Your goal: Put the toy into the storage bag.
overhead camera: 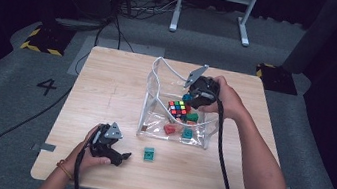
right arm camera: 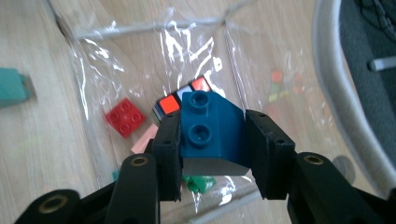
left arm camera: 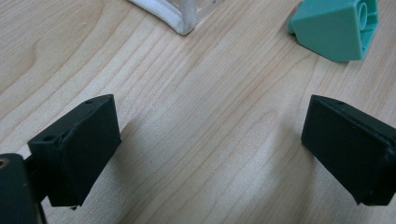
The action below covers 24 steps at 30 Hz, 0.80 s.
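Note:
A clear plastic bag (overhead camera: pixel 158 80) with a white rim stands open on the wooden table (overhead camera: pixel 106 90). Inside lie a colourful puzzle cube (overhead camera: pixel 178 108), a red brick (overhead camera: pixel 169 129), a green brick (overhead camera: pixel 192 117) and a teal brick (overhead camera: pixel 187 133). My right gripper (right arm camera: pixel 210 140) is shut on a dark blue sloped brick (right arm camera: pixel 210 128), held over the bag's opening above the puzzle cube (right arm camera: pixel 180 95). My left gripper (overhead camera: pixel 121 157) rests open on the table near the front left, nothing between its fingers (left arm camera: pixel 77 149). A teal sloped brick (overhead camera: pixel 149 154) lies just right of it, outside the bag.
The bag's white corner seam (left arm camera: pixel 175 18) lies ahead of the left gripper, the teal brick (left arm camera: pixel 336 28) to its upper right. Table edges are close at the front. A white desk frame (overhead camera: pixel 215 5) and cables stand on the floor behind.

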Each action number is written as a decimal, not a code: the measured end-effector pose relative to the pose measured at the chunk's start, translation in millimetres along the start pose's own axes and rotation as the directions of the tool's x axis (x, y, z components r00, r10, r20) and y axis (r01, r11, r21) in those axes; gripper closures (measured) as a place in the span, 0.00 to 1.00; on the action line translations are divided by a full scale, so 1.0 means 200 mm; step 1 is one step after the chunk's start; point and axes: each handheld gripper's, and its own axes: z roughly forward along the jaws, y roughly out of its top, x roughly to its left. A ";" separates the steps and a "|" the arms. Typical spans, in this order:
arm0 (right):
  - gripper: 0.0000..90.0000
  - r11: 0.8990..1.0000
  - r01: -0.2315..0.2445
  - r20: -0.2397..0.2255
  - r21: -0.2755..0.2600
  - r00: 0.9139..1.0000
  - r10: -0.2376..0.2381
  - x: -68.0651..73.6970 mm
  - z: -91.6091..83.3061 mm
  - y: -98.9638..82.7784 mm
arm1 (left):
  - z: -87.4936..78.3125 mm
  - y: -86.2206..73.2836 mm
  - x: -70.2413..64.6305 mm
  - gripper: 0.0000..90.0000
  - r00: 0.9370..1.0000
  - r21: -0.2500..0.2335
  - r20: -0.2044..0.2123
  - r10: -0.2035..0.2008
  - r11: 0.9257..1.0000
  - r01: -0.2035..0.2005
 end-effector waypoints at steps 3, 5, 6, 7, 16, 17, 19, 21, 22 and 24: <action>0.66 1.000 -0.015 -0.004 0.016 1.000 0.015 -0.02 0.02 -0.02 | 0.00 0.00 0.00 0.05 1.000 0.002 -0.004 0.001 1.000 -0.001; 0.66 0.999 -0.027 -0.005 0.026 1.000 0.027 -0.04 0.02 -0.04 | 0.00 0.00 0.00 0.05 1.000 0.000 0.000 0.000 1.000 0.000; 0.66 0.999 -0.033 -0.005 0.029 0.999 0.033 -0.04 0.02 -0.04 | 0.00 0.00 0.00 0.05 1.000 0.002 -0.001 0.000 1.000 0.000; 0.66 0.999 -0.037 -0.005 0.033 0.999 0.037 -0.05 0.02 -0.05 | 0.00 0.00 0.00 0.05 1.000 0.002 -0.004 0.001 1.000 -0.001; 0.66 0.989 -0.064 0.022 0.133 0.998 0.061 -0.10 -0.01 -0.15 | 0.00 0.00 0.00 0.05 1.000 0.002 -0.004 0.001 1.000 -0.001; 0.66 0.988 -0.066 0.019 0.139 0.998 0.065 -0.10 -0.01 -0.16 | 0.00 0.00 0.00 0.05 1.000 0.001 -0.004 0.001 1.000 -0.001; 0.66 0.986 -0.078 0.020 0.145 0.997 0.076 -0.11 -0.02 -0.19 | 0.00 0.00 0.00 0.05 1.000 0.002 -0.004 0.001 1.000 -0.001; 0.65 0.985 -0.091 0.024 0.148 0.996 0.089 -0.12 -0.03 -0.21 | 0.00 0.00 0.00 0.05 1.000 0.002 -0.002 0.000 1.000 0.000; 0.65 0.985 -0.097 0.028 0.142 0.995 0.094 -0.12 -0.04 -0.23 | 0.00 0.00 0.00 0.05 1.000 0.001 -0.004 0.001 1.000 -0.001; 0.65 0.986 -0.110 0.029 0.128 0.994 0.107 -0.13 -0.05 -0.25 | 0.00 0.00 0.00 0.05 1.000 0.001 -0.004 0.001 1.000 -0.001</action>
